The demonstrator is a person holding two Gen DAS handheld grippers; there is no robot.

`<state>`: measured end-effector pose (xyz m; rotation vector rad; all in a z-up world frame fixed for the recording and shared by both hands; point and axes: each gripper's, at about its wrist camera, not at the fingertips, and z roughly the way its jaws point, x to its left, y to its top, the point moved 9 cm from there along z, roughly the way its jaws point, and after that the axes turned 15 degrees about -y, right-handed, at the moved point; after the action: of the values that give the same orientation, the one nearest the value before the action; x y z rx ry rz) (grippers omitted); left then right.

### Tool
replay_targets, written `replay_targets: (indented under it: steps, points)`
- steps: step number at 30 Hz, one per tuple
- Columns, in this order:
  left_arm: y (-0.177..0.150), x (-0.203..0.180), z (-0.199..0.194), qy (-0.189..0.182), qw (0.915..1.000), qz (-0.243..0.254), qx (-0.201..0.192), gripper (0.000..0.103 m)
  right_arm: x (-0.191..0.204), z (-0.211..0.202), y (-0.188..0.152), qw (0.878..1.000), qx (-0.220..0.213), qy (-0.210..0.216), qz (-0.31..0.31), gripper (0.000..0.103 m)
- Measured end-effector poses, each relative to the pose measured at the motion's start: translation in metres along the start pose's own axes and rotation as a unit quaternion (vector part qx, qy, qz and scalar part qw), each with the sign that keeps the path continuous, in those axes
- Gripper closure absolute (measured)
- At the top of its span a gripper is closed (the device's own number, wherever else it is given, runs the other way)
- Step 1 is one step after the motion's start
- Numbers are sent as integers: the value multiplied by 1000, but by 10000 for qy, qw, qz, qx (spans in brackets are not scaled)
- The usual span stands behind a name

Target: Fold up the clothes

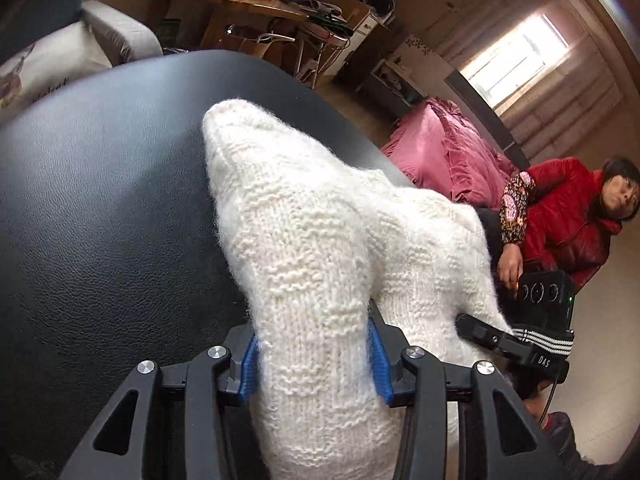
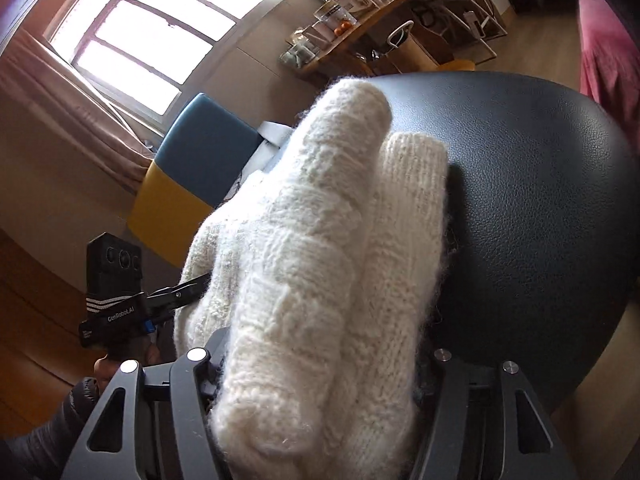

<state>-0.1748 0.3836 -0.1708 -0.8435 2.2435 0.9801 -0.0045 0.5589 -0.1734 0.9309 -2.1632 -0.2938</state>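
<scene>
Now lying across black leather worktop (image 1: 100, 200): cream knitted garment (image 1: 304, 248), bunched into thick rolls, long axis running away from both cameras, narrow end pointing toward far worktop edge. Left tongs (image 1: 314, 364) clamping one roll between blue pads (image 1: 378, 360). Right tongs (image 2: 320, 380) gripping another roll, pads buried in wool.

Right tongs (image 2: 320, 376) clamp white knit garment (image 2: 304, 248) over black surface (image 2: 540, 200).
</scene>
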Motion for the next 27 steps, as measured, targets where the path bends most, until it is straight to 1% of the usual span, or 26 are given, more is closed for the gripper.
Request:
replay_targets:
  steps: [1,4,6,8,11,13,16,19,20,21,22,24,25,27]
  points:
    - [1,-1,-1,-16,10000,-46,-11,57,-2,-8,1,10000,-26,-26,-11,34]
    - [6,2,-10,-19,9998,-183,-106,57,-7,-30,3,9999,-104,-108,-46,32]
    - [2,0,-16,24,9997,-197,-167,57,-11,-46,5,9997,-156,-163,-69,32]
    - [-5,-2,-22,97,9995,-204,-242,57,-6,-56,0,9981,-353,-418,-274,32]
    - [-13,-8,-34,288,9987,-71,-412,57,14,-65,6,9946,-615,-559,-625,32]
    - [-14,-15,-40,354,9979,-17,-536,60,35,-76,6,9892,-805,-641,-1043,32]
    - [-14,-23,-50,462,9962,36,-740,61,79,-73,3,9820,-929,-543,-1553,29]
    - [-17,-35,-71,403,9939,103,-1023,62,101,-52,-8,9762,-831,-465,-1948,29]
    - [-18,-45,-74,308,9933,196,-1093,62,101,-43,-14,9758,-758,-437,-2004,29]
    - [-20,-55,-72,244,9935,316,-1070,62,100,-35,-21,9753,-685,-409,-2059,29]
    - [-21,-64,-68,198,9936,426,-1026,62,97,-27,-26,9755,-545,-503,-2070,29]
    - [-27,-75,-48,239,9951,561,-780,62,85,-10,-36,9773,-261,-718,-1978,29]
    - [-30,-76,-36,278,9961,565,-626,62,77,-2,-41,9787,-117,-837,-1873,29]
    - [-39,-66,-12,465,9973,507,-270,62,62,10,-55,9833,230,-931,-1546,29]
